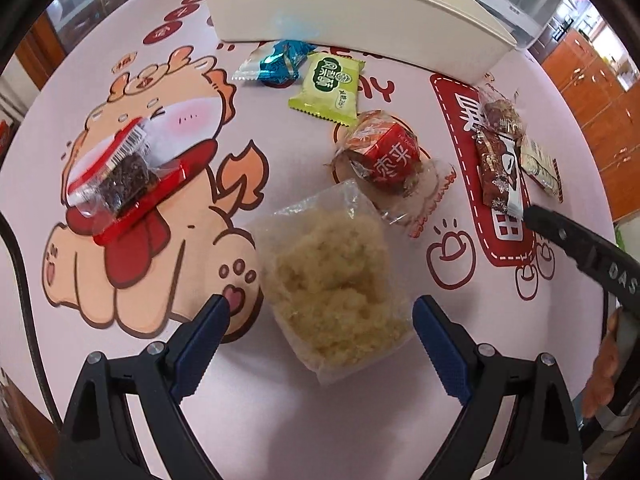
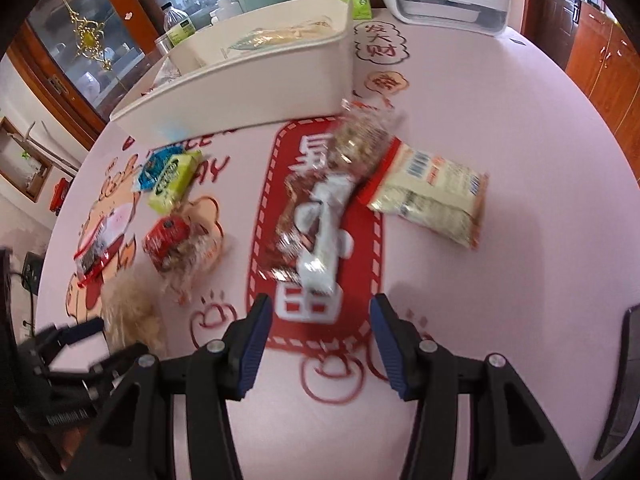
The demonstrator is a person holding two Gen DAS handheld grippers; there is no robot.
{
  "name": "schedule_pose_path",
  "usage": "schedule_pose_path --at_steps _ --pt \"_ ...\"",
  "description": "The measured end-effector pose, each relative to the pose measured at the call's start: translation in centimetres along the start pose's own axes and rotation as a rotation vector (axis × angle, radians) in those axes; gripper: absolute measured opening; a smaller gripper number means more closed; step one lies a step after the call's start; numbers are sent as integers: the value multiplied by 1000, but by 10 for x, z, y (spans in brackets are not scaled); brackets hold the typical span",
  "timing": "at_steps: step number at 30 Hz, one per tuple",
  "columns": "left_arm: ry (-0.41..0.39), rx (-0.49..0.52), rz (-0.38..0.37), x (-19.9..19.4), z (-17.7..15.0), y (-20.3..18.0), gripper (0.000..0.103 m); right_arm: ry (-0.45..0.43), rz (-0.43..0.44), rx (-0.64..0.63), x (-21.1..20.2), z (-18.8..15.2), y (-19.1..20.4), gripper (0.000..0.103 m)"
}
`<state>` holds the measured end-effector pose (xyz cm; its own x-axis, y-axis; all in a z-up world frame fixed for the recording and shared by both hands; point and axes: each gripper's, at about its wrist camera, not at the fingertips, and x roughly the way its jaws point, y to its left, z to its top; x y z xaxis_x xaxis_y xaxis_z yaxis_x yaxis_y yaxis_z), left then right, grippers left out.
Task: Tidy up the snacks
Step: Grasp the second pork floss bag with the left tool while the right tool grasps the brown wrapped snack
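- The left gripper (image 1: 320,312) is released, its blue pads wide apart and holding nothing. The clear bag of pale crumbly snack (image 1: 334,280) lies directly ahead of it, and the near end of the bag sits between the two fingertips.
- The long axis of this bag runs from near to far, slightly tilted to the left at its far end, so it is roughly in line with the fingers. I judge the jaws would close across its short width.
- The right gripper (image 2: 320,316) is also released and empty. The brown and silver bar (image 2: 314,232) lies just ahead of its fingertips, its long axis pointing away toward the white bin (image 2: 256,92). This view is blurred, so I cannot tell if the pads touch anything.
- Taking the white bin (image 1: 360,20) as landmark: the clear bag is well in front of it, closest to the left gripper. The red wrapped snack (image 1: 386,156) is between the bag and the bin. The green packet (image 1: 326,88) and the blue packet (image 1: 276,64) lie near the front wall of the bin.
- The bin already holds at least one packet; many snacks are still on the table (image 1: 280,420).
- The left gripper is clearly nearer to the clear bag, so I judge this bag is its next pick.
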<state>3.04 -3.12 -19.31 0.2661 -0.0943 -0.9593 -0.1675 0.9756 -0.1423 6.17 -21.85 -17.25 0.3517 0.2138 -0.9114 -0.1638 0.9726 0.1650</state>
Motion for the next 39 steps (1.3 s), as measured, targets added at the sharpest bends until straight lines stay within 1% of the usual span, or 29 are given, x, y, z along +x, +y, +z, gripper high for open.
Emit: schedule_pose_path --at_steps 4,9,14,17,18,19,21,23,25,26,28,33,39 --pt "11 -30 -18 5 -2 2 92 -5 -2 7 11 14 9 51" --pt "-7 -5 11 7 -5 -8 92 -1 -28 14 28 28 15 51" --pt "-36 20 43 8 -7 -15 92 11 -63 2 41 36 18 51" --pt "-56 33 53 7 -8 -18 92 0 -87 -22 43 39 23 51" --pt "-72 38 56 6 -9 -18 87 -5 -92 -32 44 39 25 51" --pt "-83 46 61 7 -8 -20 80 -7 -95 -38 45 39 26 52" --pt "-101 67 61 5 -8 -20 74 -18 -94 -55 46 38 28 51" --pt "-119 60 53 3 -8 -18 67 -29 -97 -68 46 37 29 49" --pt "-130 53 41 1 -7 -16 61 -37 -100 -78 45 35 28 45" --pt "-132 50 36 0 -7 -13 58 -44 -103 -89 45 34 28 39" --pt "-135 42 23 -3 -8 -8 56 -46 -89 -89 43 33 26 36" --pt "-139 8 -29 -9 -6 2 55 -36 -53 -107 37 25 22 34" --pt "-204 53 -40 -39 -8 5 54 -10 4 -107 26 5 23 33"
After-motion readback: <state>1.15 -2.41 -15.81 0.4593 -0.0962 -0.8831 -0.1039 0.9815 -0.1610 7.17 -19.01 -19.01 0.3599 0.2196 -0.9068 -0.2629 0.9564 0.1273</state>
